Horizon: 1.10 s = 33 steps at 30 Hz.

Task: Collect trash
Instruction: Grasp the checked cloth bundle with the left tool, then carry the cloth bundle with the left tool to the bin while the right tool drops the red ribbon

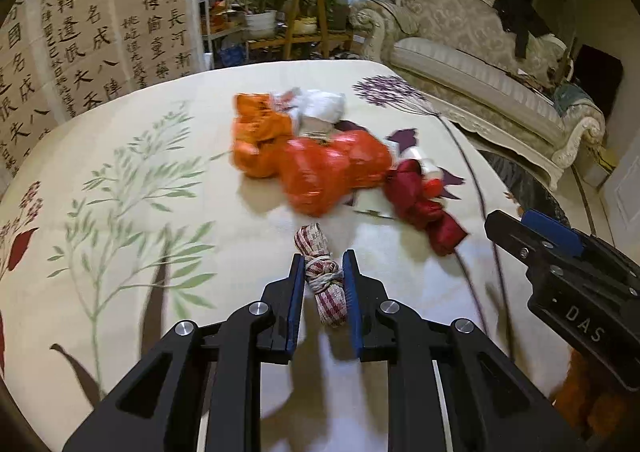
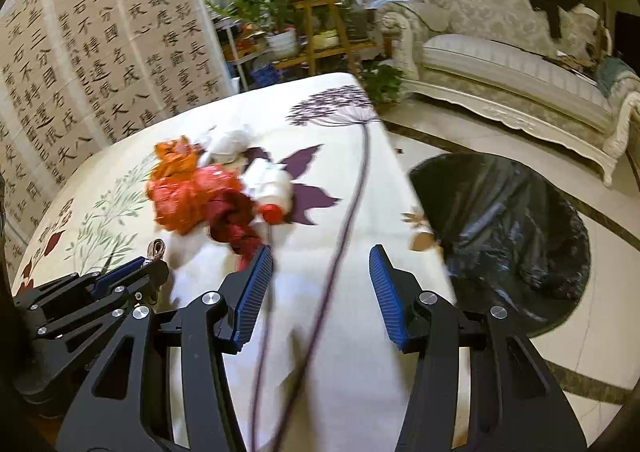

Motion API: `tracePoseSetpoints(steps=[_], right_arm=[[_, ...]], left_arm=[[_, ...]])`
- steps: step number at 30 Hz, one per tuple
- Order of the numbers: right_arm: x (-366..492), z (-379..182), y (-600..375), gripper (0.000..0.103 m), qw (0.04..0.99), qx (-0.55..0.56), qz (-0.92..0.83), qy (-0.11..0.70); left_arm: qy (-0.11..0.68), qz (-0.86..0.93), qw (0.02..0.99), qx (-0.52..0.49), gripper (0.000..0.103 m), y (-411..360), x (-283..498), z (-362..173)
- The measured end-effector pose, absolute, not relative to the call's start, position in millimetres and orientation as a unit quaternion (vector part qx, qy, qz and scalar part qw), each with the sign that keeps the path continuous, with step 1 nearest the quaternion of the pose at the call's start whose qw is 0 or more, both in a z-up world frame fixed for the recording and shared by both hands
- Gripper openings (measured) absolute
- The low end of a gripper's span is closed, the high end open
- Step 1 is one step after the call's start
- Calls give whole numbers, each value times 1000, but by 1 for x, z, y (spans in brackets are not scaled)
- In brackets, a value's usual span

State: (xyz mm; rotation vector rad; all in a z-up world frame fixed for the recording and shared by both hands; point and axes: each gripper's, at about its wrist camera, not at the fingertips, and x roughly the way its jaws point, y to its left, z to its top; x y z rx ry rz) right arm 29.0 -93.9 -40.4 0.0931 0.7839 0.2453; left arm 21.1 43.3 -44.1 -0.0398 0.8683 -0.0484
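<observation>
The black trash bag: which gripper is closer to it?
Right. The right gripper hangs open by the table edge, beside the bag. The left gripper, farther over the table, grips a striped bundle.

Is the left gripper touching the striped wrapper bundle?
Touching. In the left wrist view the left gripper has both blue pads pressed against the striped wrapper bundle, no gap on either side.

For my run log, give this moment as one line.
left gripper: shut on striped bundle | right gripper: open | black bin bag: beside table
</observation>
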Motion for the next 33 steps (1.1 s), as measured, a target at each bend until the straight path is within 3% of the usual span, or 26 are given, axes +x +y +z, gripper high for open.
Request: tracePoseSetpoints(steps=[12,16,18,33], right_arm=[[51,-47,-47,48,902,15,155,403],[54,-53,-41,34,896,0,153,418],[52,-54,-40,22,895,-7,152,418],[24,-31,-82,21,916,9,118,384]], left_arm=[[414,29,909,-32,20,93,21,-46],[415,27,909,-36,20,97,23,-47],[414,26,909,-38,20,97,22,-48],[387,-14,921,-37,20,68,14,-28]])
